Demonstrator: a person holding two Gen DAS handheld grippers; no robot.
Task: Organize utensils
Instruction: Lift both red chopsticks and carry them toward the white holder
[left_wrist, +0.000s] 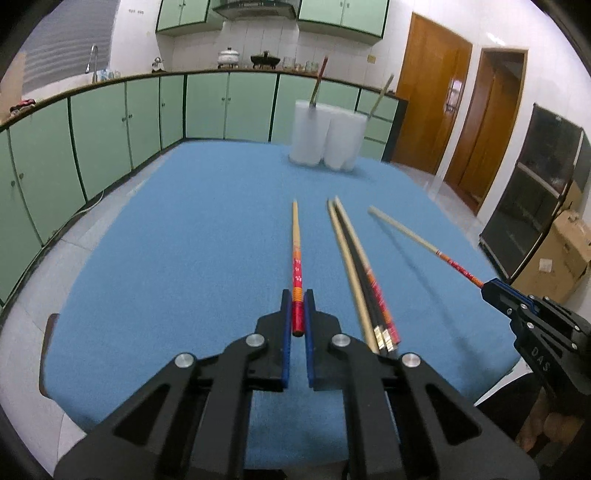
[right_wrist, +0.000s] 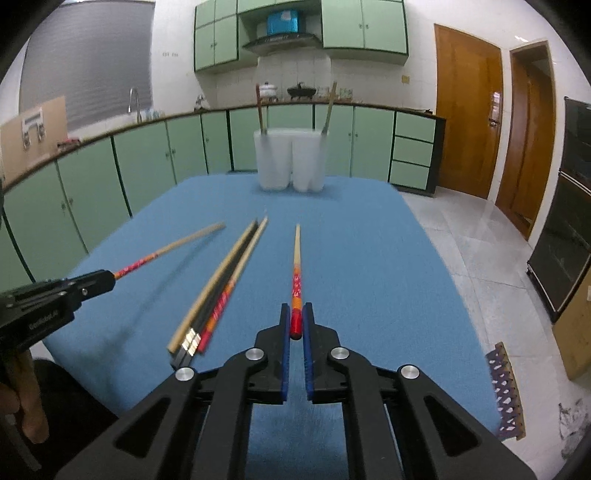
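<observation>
Four chopsticks (left_wrist: 364, 280) lie bundled on blue cloth (left_wrist: 184, 240) (two others (left_wrist: 296, 266) lifted).

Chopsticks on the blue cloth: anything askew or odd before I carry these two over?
Nothing damaged. The left gripper and right gripper each clamp one red-handled chopstick by its end. A loose bundle of chopsticks lies slightly fanned on the blue cloth. In the white holder, two chopsticks lean apart in separate compartments.

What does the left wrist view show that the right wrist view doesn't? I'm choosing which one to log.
Left wrist only: the cardboard box. Right wrist only: the blue box above the range hood. Both show the white holder, the loose chopsticks on the blue table, and the left gripper and right gripper each shut on a red-handled chopstick.
</observation>
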